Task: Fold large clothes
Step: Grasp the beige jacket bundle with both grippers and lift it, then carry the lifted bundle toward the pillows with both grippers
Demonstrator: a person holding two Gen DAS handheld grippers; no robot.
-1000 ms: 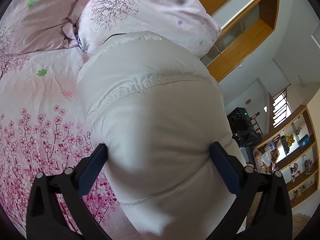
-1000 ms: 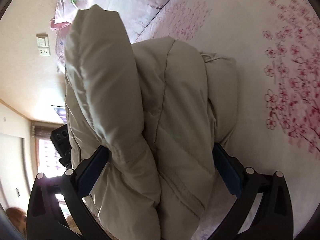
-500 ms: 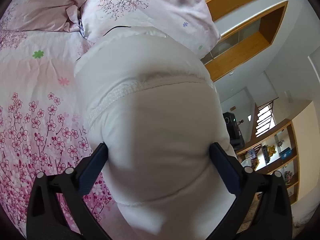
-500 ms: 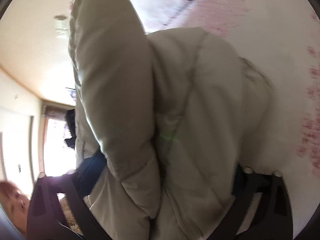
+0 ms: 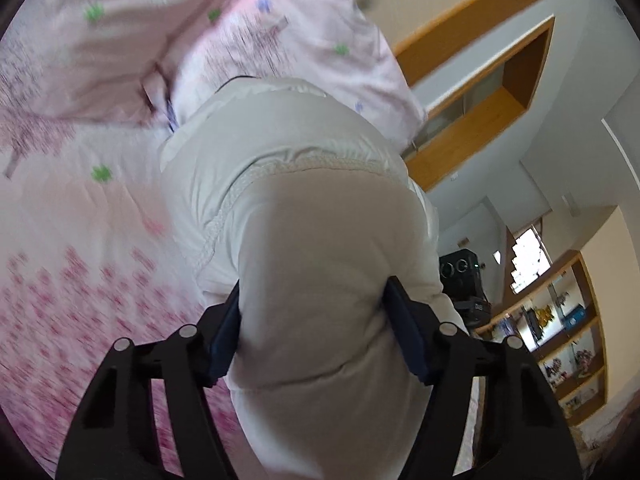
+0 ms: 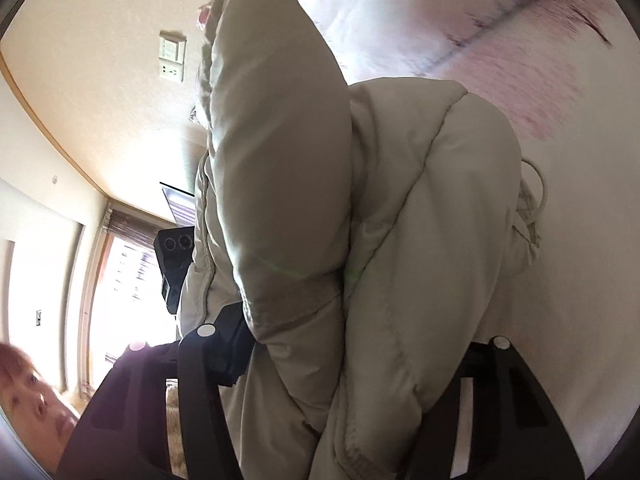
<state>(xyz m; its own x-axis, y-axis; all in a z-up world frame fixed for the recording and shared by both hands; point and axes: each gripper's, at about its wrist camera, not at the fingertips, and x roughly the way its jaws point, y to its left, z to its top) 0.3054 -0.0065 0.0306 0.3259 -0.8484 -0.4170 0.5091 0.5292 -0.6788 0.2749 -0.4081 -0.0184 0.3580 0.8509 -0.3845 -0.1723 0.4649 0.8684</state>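
Both claws have just been closing, and each now has a thick bunch of the pale puffy jacket (image 5: 304, 216) between its pads. The left gripper (image 5: 314, 330) stands about half-way in, its blue pads pressed into the padding on either side. The right gripper (image 6: 352, 344) pinches a fatter wad, a rolled sleeve or flap plus a quilted panel (only one of its pads shows, at nine o'clock of the bundle; the other is buried in cloth).

Out from the claws, the jacket runs toward twelve o'clock in both views and lies on the flowered bedspread (image 5: 80, 240), its far end against the pink pillow (image 5: 304, 40). It looks already doubled over on itself, so I judge the fold is partly made and this is a lift or carry of the gathered end; flattening and any last fold seem left to do.

For room: the bedspread is open at nine o'clock of the left claw and at three o'clock of the right one. The bed's edge falls away at three o'clock in the left view, toward wooden shelves (image 5: 560, 340), and a person's face (image 6: 28, 396) sits at eight o'clock in the right view, so swings that way are cramped.
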